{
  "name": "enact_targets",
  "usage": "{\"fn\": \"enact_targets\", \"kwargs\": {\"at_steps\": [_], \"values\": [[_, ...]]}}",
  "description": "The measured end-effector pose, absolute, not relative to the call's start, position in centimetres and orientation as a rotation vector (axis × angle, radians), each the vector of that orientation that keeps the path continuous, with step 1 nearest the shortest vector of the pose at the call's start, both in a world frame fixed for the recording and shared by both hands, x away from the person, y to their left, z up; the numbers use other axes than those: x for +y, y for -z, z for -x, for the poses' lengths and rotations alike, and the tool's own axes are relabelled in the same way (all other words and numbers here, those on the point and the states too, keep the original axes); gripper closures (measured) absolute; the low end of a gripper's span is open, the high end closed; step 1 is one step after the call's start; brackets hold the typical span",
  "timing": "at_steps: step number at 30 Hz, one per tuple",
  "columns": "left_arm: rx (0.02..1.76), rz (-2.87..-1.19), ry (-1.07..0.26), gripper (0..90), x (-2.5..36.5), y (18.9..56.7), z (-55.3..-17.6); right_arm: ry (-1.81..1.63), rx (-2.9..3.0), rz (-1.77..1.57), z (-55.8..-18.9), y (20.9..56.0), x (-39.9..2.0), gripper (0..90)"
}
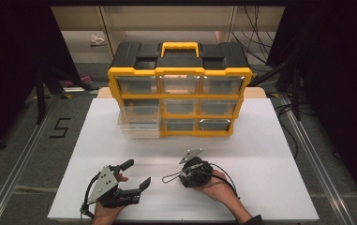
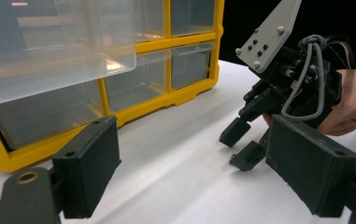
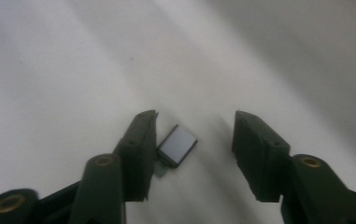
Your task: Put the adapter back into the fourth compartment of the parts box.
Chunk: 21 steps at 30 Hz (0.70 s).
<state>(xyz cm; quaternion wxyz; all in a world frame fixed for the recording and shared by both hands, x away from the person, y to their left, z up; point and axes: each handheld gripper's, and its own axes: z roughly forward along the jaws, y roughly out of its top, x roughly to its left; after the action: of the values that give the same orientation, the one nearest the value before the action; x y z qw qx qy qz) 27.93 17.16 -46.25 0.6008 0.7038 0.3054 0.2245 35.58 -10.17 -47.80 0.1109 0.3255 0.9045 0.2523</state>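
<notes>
Right gripper [image 3: 192,149] fingers unclenched around small flat chip [image 3: 178,145], perhaps touching one finger, bare table [image 1: 270,140] around, left gripper [image 2: 192,172] released.

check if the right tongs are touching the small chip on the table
Cannot tell. In the right gripper view the chip lies against one pad of the right tongs, with no plain gap or contact; the other pad stands clear.

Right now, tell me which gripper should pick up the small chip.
Right. The right gripper points down with the chip between its open jaws. The left gripper lies apart, jaws wide.

Black claws [image 1: 135,176] — grey screwed plates; looped grey cables
</notes>
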Motion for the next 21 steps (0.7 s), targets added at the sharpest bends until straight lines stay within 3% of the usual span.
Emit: {"fn": "enact_targets", "kwargs": {"at_steps": [8,11,21], "values": [[0.708,-1.635,-0.521,16.9,17.14,46.25,-27.94,-0.734,2.695,-0.969,-35.52,47.61,-10.21,64.9],[0.709,-1.633,-0.521,16.9,17.15,46.25,-27.95,-0.716,2.726,-0.933,-35.32,47.47,-10.15,74.1],[0.713,-1.624,-0.521,16.9,17.28,46.17,-27.95,-0.758,2.706,-0.920,-35.13,47.24,-10.09,76.4]]}}
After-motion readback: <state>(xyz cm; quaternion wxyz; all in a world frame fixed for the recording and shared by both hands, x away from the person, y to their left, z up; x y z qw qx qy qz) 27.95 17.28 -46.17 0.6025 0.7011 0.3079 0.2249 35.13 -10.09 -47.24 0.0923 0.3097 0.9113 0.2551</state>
